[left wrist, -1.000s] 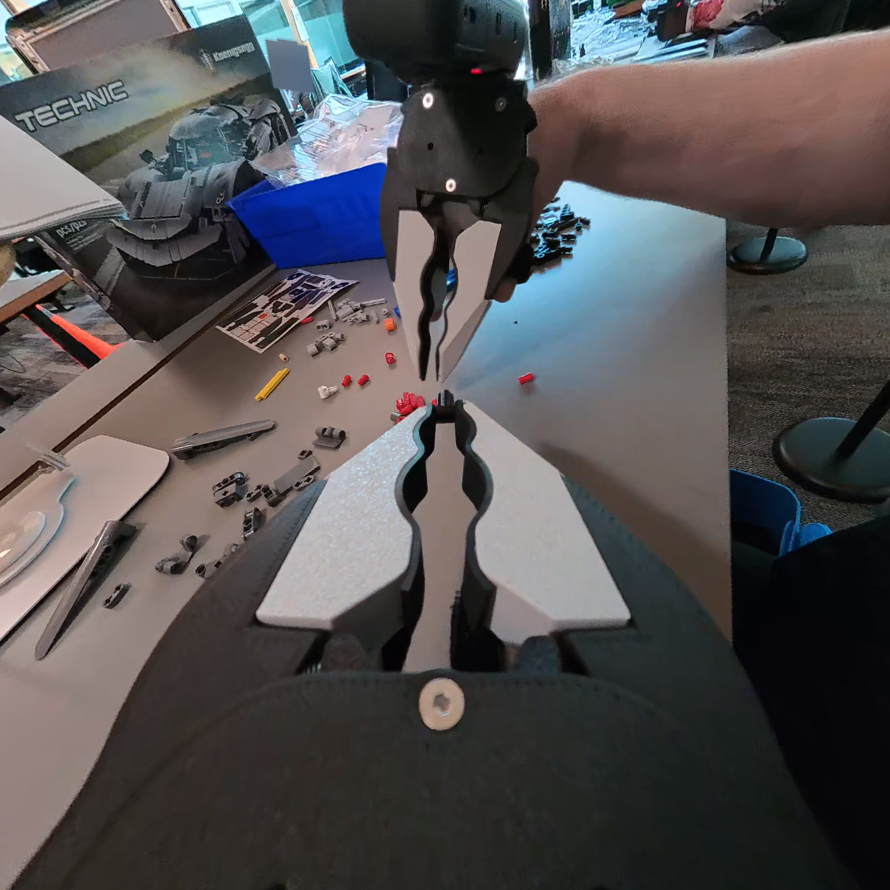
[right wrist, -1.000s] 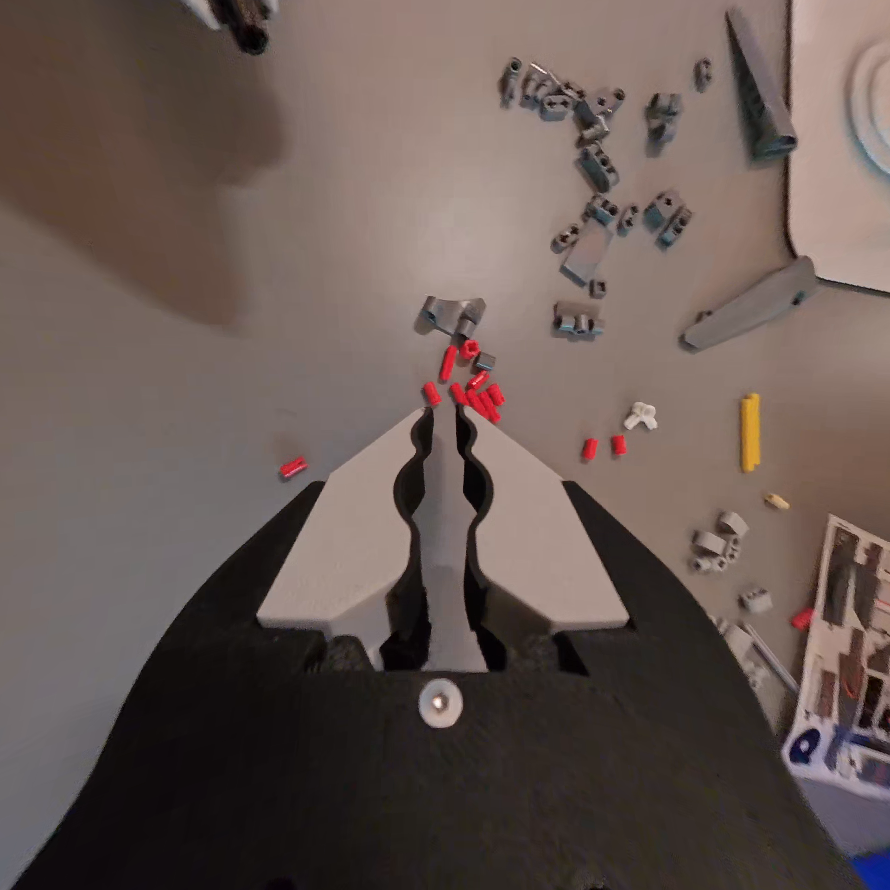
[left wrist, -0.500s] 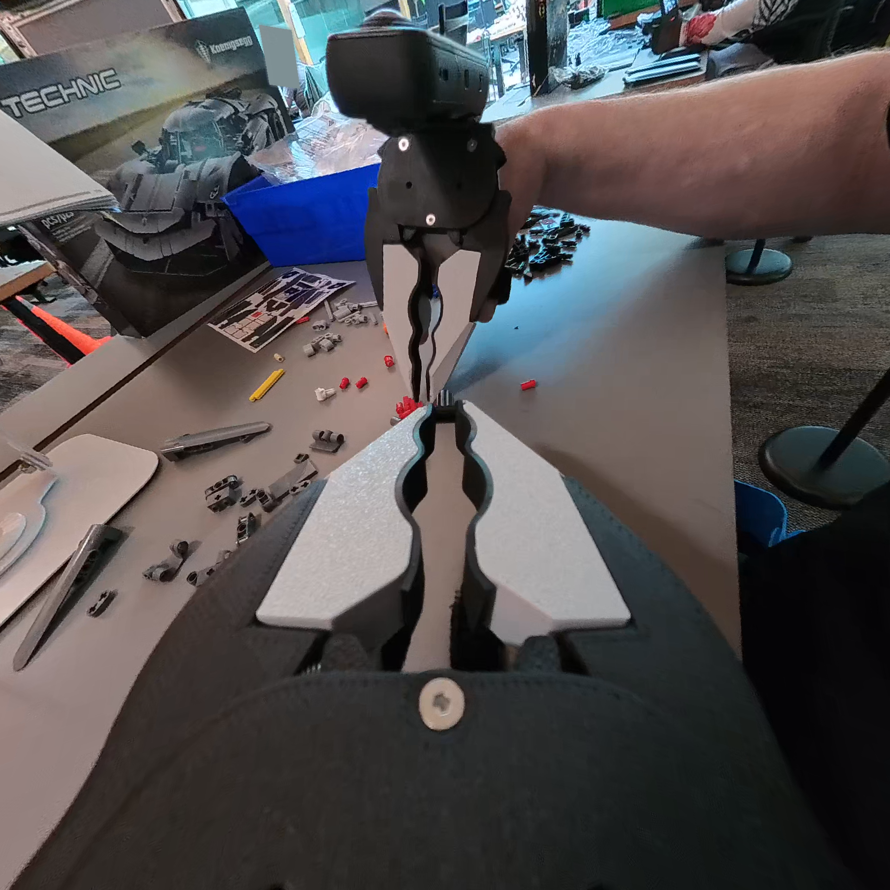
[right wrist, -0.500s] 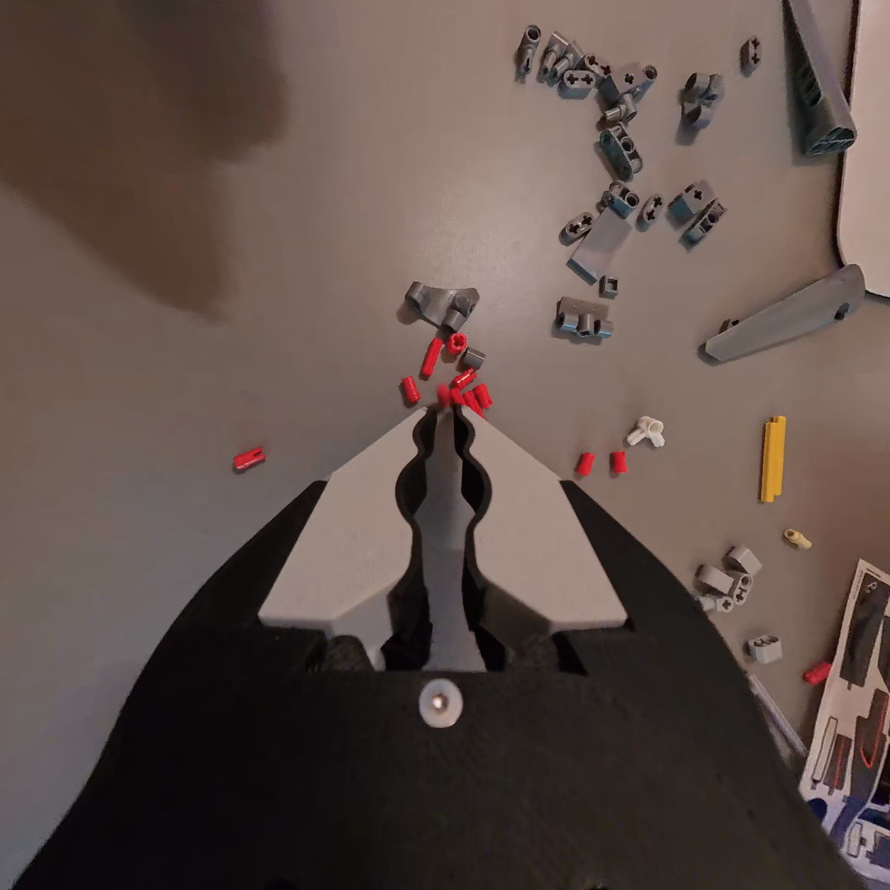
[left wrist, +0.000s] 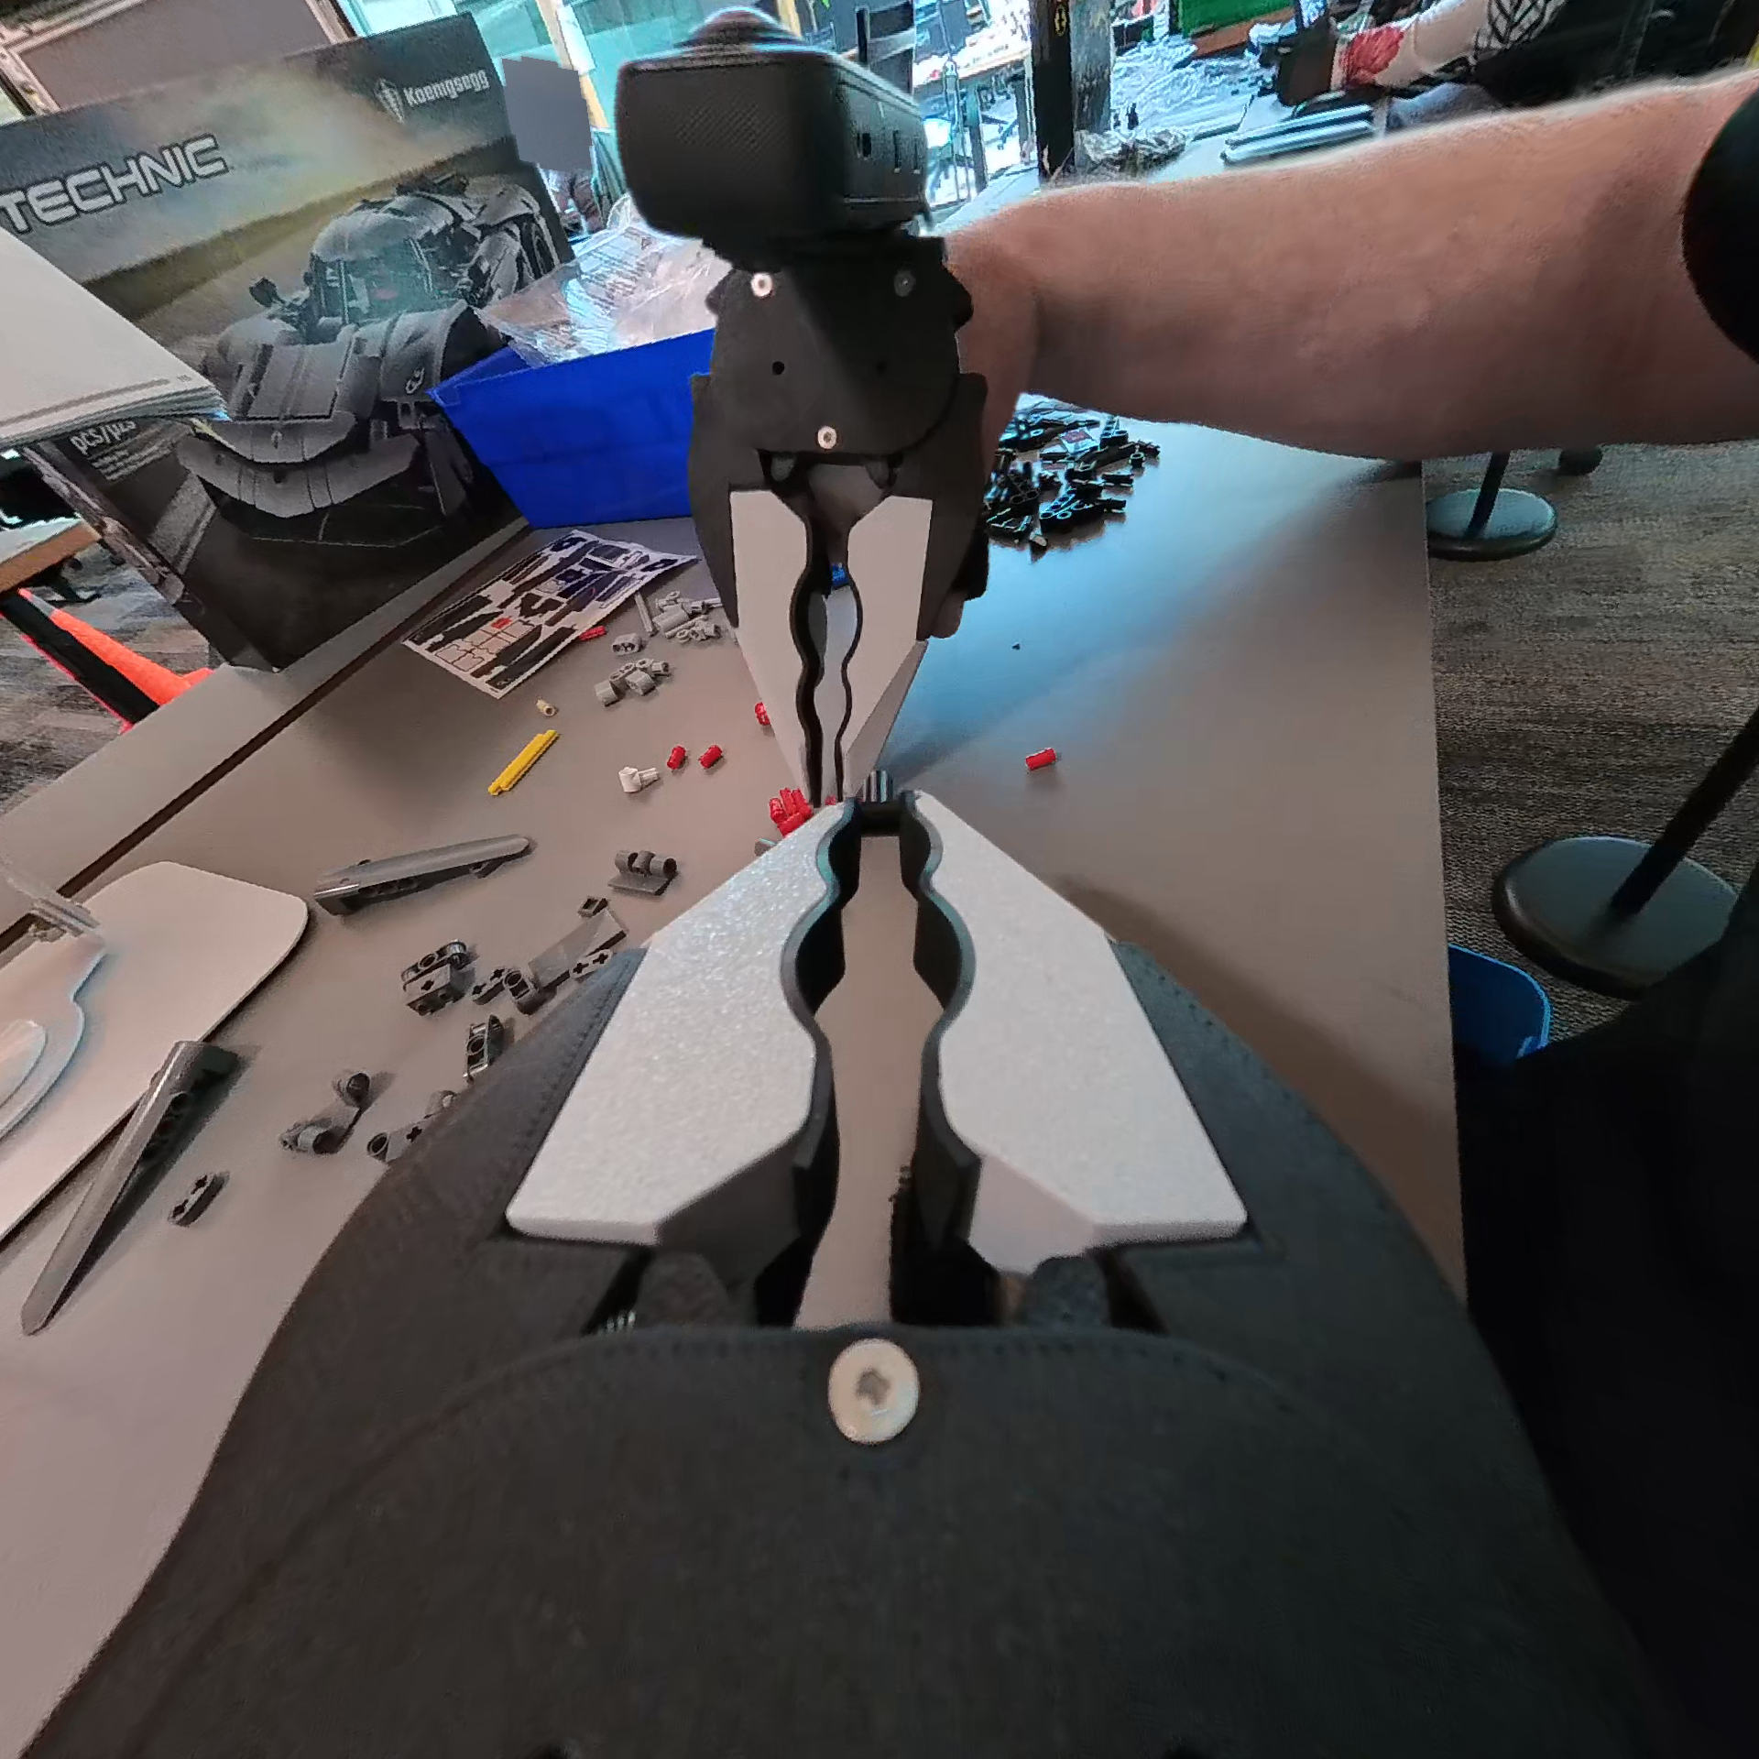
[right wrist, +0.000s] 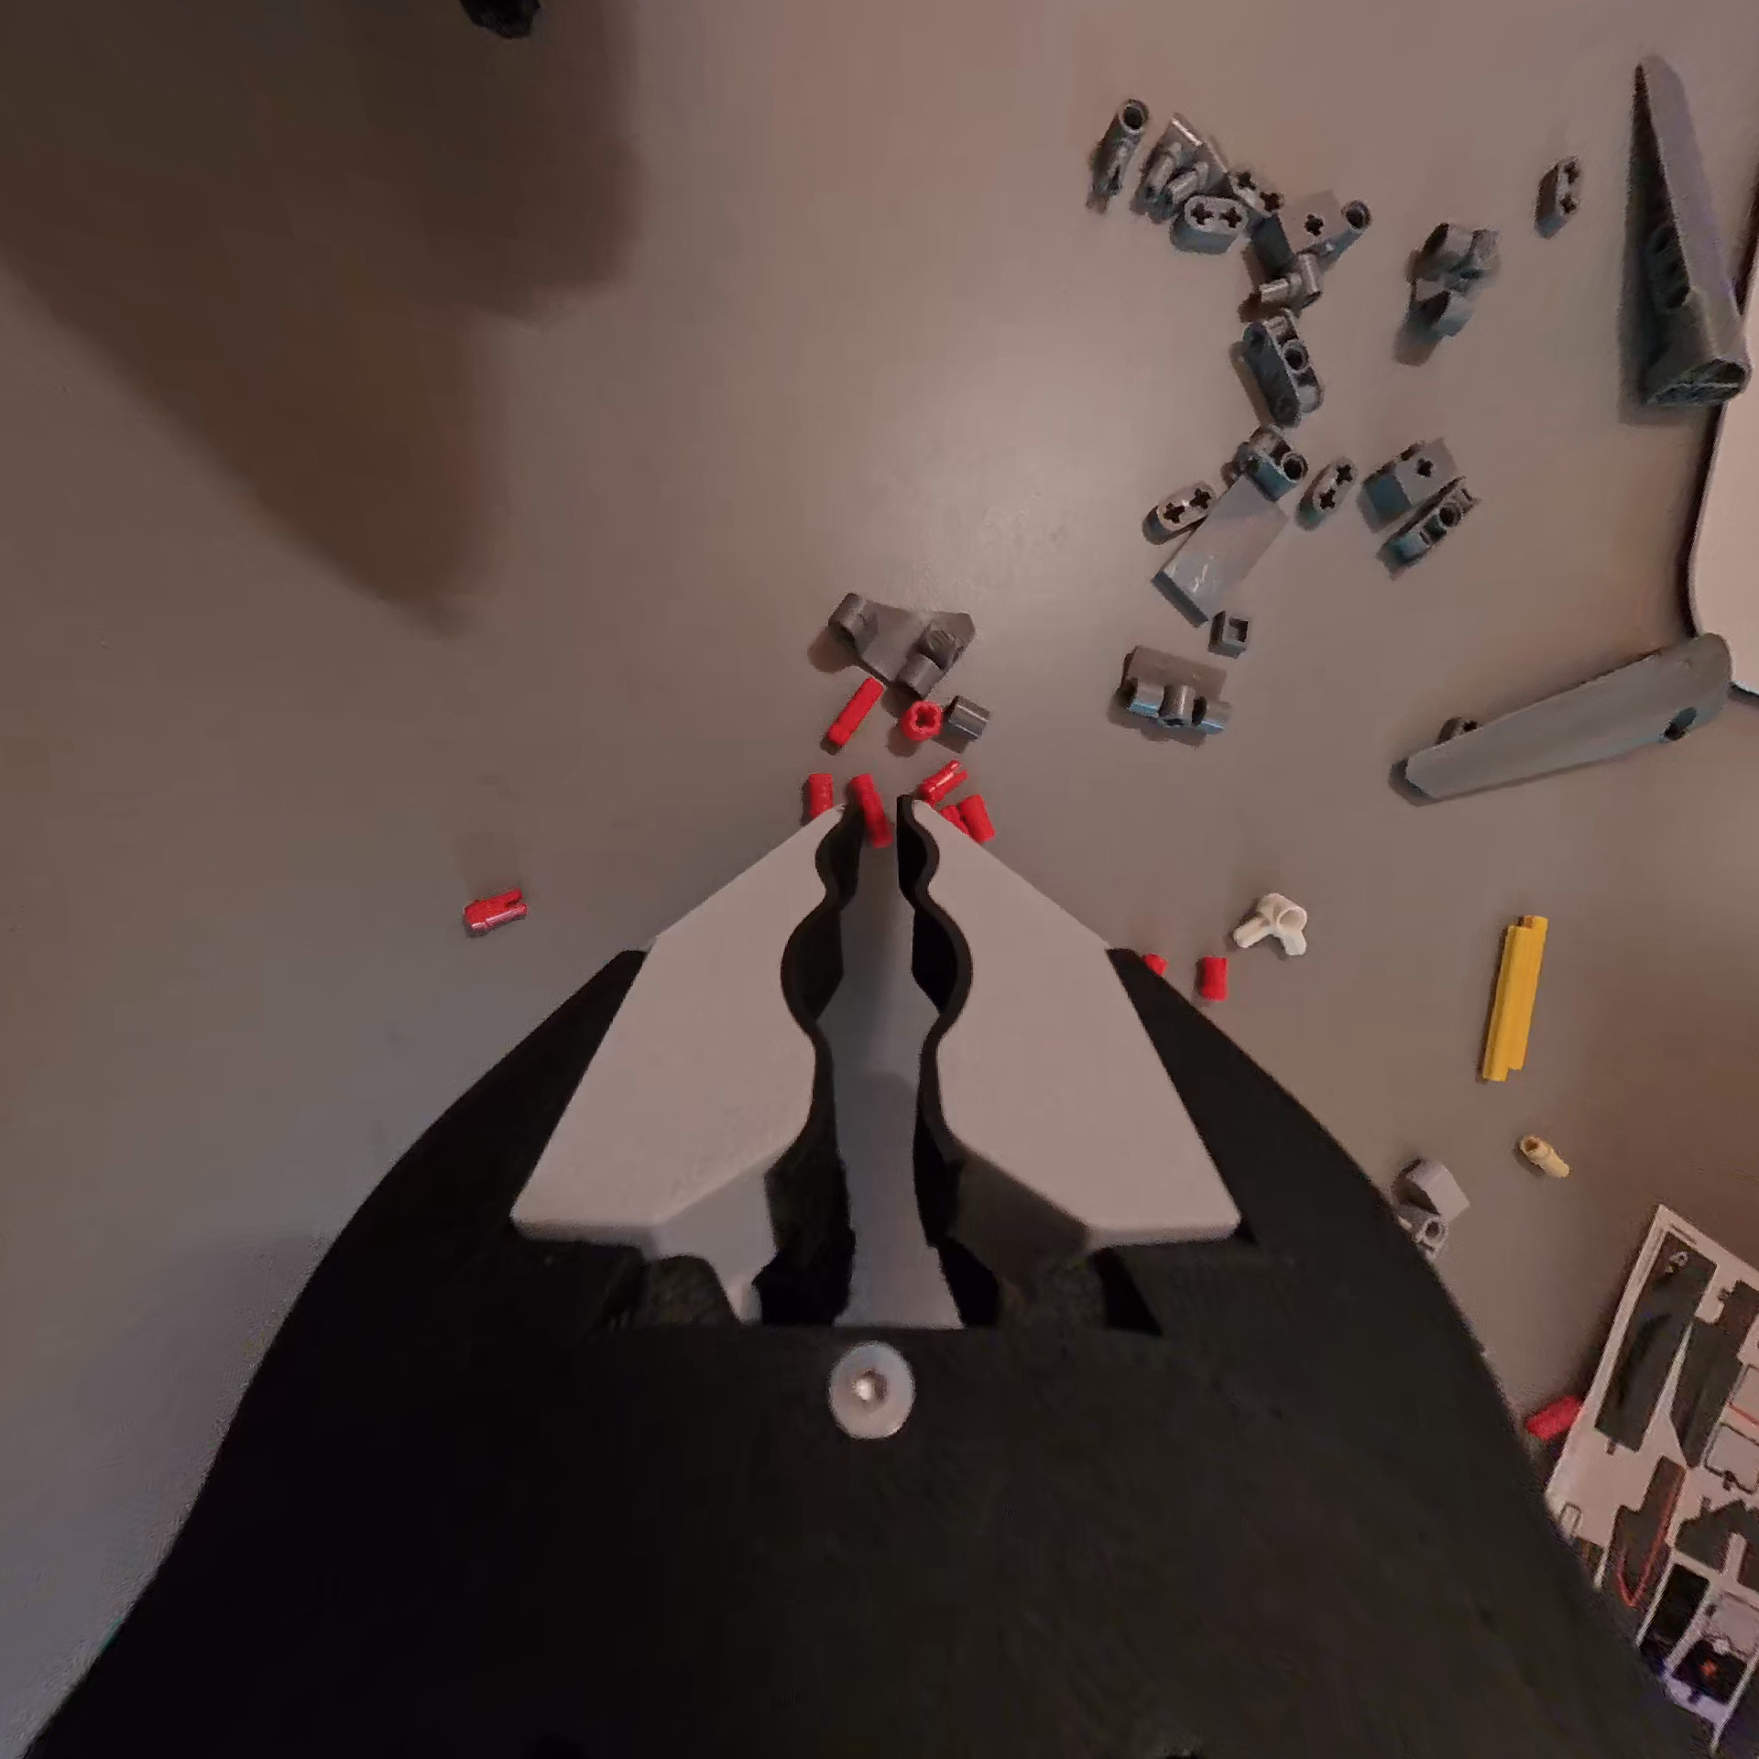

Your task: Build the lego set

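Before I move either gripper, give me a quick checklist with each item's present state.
1. Left gripper clamped on the small black piece: ok.
2. Red pin lined up between the right gripper tips: ok.
3. Both pads pressing that pin: not ok, a slit shows beside one pad.
4. Neighbouring red pins clear of the tips: not ok, they crowd close.
5. The two grippers' tips apart: cannot tell.
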The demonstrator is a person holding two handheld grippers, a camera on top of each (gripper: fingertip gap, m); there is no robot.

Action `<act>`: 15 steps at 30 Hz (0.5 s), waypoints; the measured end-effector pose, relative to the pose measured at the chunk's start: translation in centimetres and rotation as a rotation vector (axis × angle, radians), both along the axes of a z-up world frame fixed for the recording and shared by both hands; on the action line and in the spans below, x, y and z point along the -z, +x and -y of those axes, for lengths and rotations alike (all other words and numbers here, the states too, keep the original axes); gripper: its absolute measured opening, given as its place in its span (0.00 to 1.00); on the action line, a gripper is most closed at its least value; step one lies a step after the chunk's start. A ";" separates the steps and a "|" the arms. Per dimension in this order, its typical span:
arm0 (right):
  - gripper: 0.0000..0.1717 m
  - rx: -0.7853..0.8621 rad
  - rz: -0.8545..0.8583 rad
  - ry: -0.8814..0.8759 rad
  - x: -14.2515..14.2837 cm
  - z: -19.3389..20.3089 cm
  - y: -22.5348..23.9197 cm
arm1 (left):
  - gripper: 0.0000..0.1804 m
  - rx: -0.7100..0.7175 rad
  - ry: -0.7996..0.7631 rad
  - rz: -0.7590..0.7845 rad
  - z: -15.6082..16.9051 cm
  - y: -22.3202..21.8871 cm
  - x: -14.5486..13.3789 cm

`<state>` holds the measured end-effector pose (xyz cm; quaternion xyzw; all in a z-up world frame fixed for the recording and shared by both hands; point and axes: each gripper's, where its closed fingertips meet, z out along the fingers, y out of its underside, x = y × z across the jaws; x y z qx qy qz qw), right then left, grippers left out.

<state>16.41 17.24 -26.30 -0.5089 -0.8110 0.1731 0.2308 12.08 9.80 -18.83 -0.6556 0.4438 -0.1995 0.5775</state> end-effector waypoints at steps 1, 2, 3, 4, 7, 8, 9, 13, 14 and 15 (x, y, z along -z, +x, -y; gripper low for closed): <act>0.03 -0.012 0.011 0.000 0.1 0.0 0.0 | 0.03 0.001 0.001 -0.002 0.0 0.0 0.0; 0.02 -0.026 0.020 0.003 0.1 0.0 -0.1 | 0.03 0.001 0.002 -0.004 0.0 0.0 0.0; 0.02 -0.041 0.030 0.004 0.2 0.1 -0.1 | 0.03 0.001 0.003 -0.004 0.0 0.0 0.0; 0.02 -0.054 0.044 0.004 0.2 0.1 -0.1 | 0.03 0.000 0.003 -0.004 0.0 0.0 0.0; 0.01 -0.072 0.088 -0.005 0.3 -0.1 0.0 | 0.03 -0.007 0.001 -0.004 -0.2 -0.1 0.1; 0.01 -0.068 0.094 -0.003 0.3 -0.2 0.1 | 0.03 -0.009 0.000 -0.002 -0.2 -0.2 0.0; 0.01 -0.059 0.093 -0.007 0.3 -0.3 0.1 | 0.03 -0.010 0.000 -0.001 -0.2 -0.2 0.0; 0.02 -0.021 0.062 -0.031 0.2 -0.4 0.3 | 0.03 -0.006 -0.006 -0.001 -0.2 -0.2 0.1; 0.04 -0.013 0.055 -0.038 0.2 -0.4 0.5 | 0.03 -0.005 -0.005 -0.003 -0.2 -0.2 0.1; 0.04 -0.005 0.048 -0.043 0.2 -0.4 0.5 | 0.03 -0.004 -0.006 -0.005 -0.2 -0.2 0.1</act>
